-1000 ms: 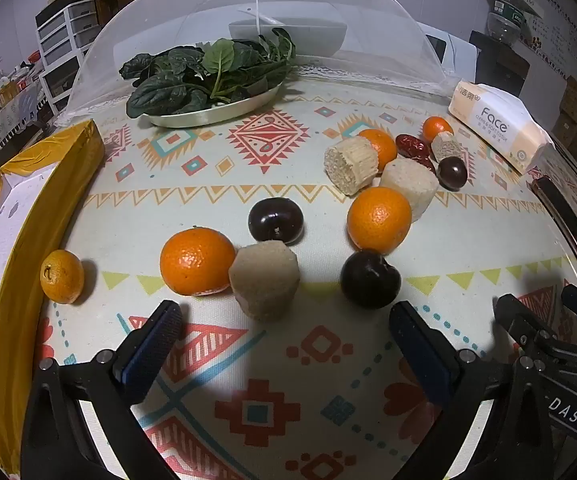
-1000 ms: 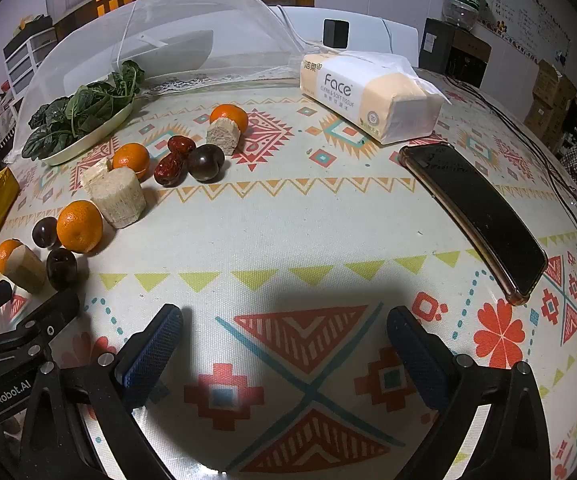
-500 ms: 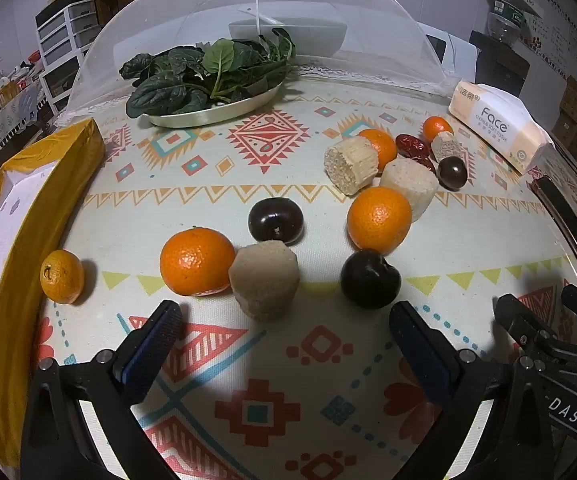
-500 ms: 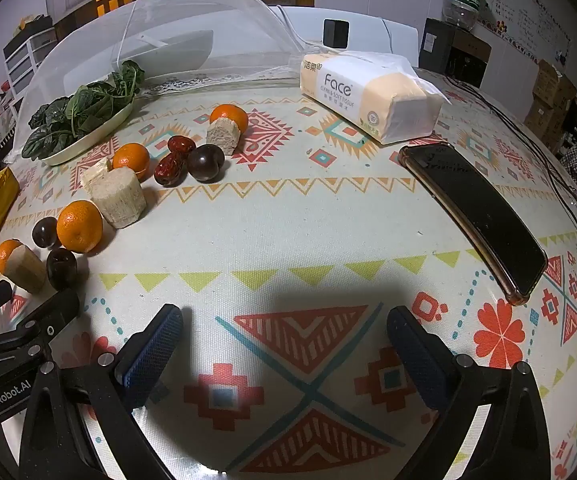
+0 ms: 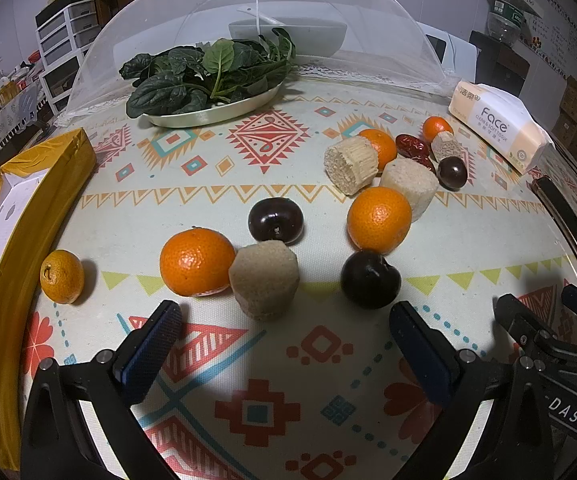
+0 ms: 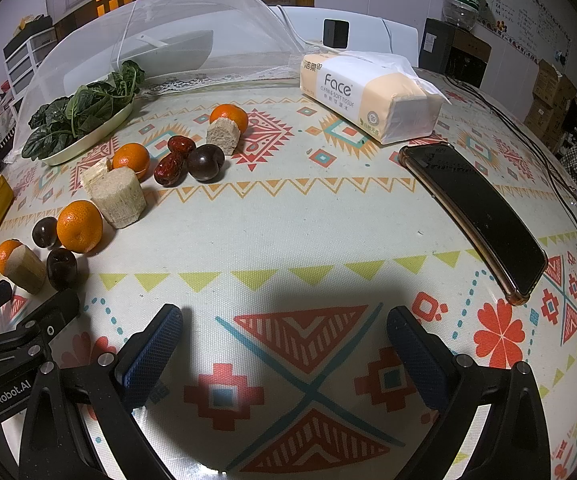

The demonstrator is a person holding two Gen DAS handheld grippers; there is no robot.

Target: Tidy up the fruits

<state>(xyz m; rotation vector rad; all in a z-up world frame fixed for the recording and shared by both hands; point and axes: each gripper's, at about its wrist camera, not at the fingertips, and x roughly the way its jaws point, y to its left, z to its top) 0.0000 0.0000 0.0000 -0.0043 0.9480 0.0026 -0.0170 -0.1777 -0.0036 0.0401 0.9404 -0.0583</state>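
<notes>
Orange fruit: I count five, plus three dark plums, two red dates, four cane chunks. My left tongs (image 5: 284,320) gape wide, empty; nearest cane chunk (image 5: 264,280) stands upright just ahead between the fingers, an orange (image 5: 196,262) touching it left, a plum (image 5: 370,279) right. My right tongs (image 6: 284,322) also spread, empty, all fruit far left.

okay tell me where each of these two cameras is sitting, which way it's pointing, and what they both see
Left wrist: on the left gripper, low over the table, facing the near oranges and plums; its open blue fingers and the right gripper's side show.
Right wrist: on the right gripper, facing bare tablecloth and phone; open fingers show.
Shared: tissue pack, spinach plate.
</notes>
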